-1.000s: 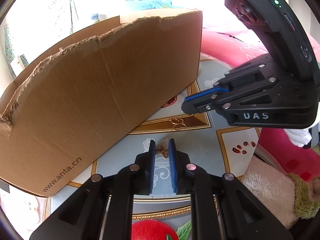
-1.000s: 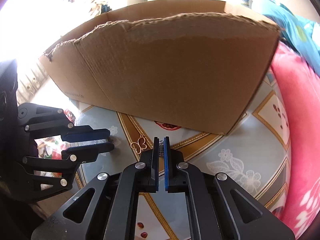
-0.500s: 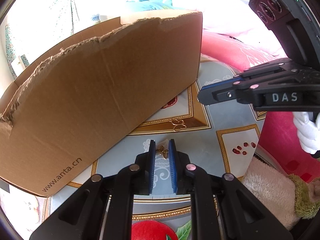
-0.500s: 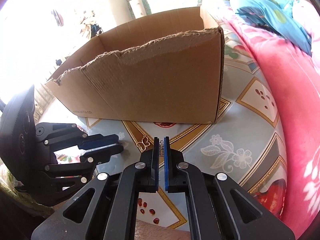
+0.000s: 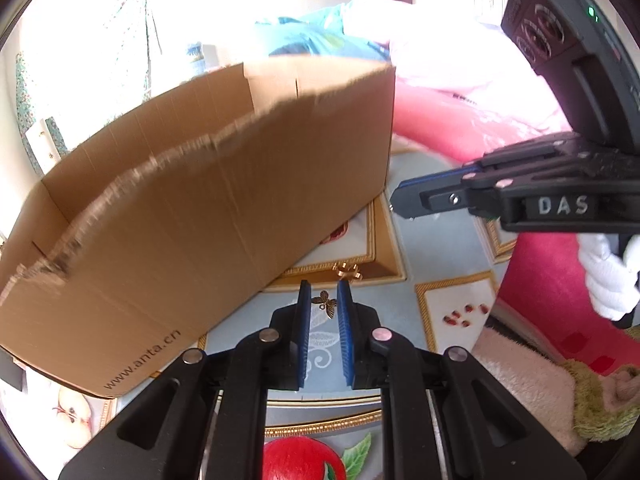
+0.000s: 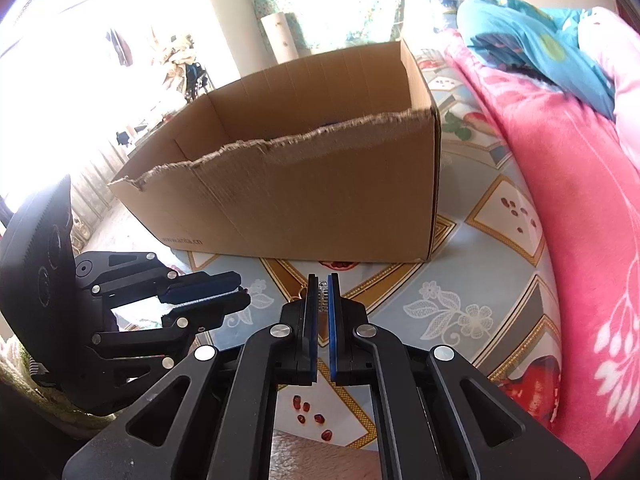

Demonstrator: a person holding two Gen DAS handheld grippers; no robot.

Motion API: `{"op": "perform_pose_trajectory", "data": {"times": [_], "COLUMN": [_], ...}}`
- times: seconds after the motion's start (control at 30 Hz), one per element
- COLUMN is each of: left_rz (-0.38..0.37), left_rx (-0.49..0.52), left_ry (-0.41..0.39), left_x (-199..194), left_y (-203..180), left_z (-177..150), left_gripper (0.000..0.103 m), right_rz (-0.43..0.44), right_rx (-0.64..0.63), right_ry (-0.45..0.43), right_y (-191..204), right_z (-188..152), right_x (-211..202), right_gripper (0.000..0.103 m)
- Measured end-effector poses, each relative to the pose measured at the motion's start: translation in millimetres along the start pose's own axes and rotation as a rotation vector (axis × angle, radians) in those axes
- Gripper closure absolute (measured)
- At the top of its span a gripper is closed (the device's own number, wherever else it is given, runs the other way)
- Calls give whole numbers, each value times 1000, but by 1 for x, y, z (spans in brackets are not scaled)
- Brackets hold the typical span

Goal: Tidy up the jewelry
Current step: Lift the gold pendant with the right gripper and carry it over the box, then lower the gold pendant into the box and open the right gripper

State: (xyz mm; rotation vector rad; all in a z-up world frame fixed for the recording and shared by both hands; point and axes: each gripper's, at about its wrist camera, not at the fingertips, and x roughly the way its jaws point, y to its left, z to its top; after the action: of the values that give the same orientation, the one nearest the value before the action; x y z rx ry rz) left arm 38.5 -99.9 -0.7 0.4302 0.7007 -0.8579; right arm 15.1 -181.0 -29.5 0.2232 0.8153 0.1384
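My left gripper point(image 5: 323, 292) is shut on a small gold butterfly charm point(image 5: 325, 302), low over the patterned table point(image 5: 440, 248). A second gold butterfly point(image 5: 348, 271) lies on the table just beyond its fingertips, close to the open cardboard box point(image 5: 200, 208). In the right wrist view my right gripper point(image 6: 323, 284) is shut on a small ribbed silver piece point(image 6: 322, 300), in front of the box point(image 6: 320, 200). The left gripper point(image 6: 240, 296) is at its lower left. In the left wrist view the right gripper point(image 5: 400, 202) hovers above the table near the box's right corner.
A pink blanket point(image 6: 580, 200) borders the table on the right, with teal cloth point(image 6: 540, 40) behind it. A fluffy cushion point(image 5: 532, 392) lies at the near right. A white-gloved hand point(image 5: 608, 280) holds the right gripper. The box has a torn front rim.
My right gripper has risen and rolled, so the box's inside now shows in its view. In the left wrist view it has shifted right. The left gripper still holds the butterfly charm.
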Motion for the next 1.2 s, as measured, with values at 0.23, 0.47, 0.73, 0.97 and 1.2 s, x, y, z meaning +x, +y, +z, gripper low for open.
{"op": "perform_pose_trajectory", "data": {"times": [0.23,0.47,0.73,0.97,1.2], "left_rz": [-44,-15,120,163,180], "left_rx": [-25,-35,-56,-126,-149], "left_ry": [-102,-228,-178,-29,54], "left_x": [-42,-85,-63,-17,5], "left_y": [3,23,69,110,121], "left_z": [24,53,71,71,71], "left_gripper": [91,91,91,91,90], "right_rz": [13,47,79,53,10], "right_rx": [-37,-103,-115,-131,-159], "right_ry": [-93,-210,-176,-56,24], "right_y": [12,24,17,12,11], "right_z": [16,51,91,107,114], "right_x": [-26,-50,-18,28,48], "right_gripper": [101,101,101,101,100]}}
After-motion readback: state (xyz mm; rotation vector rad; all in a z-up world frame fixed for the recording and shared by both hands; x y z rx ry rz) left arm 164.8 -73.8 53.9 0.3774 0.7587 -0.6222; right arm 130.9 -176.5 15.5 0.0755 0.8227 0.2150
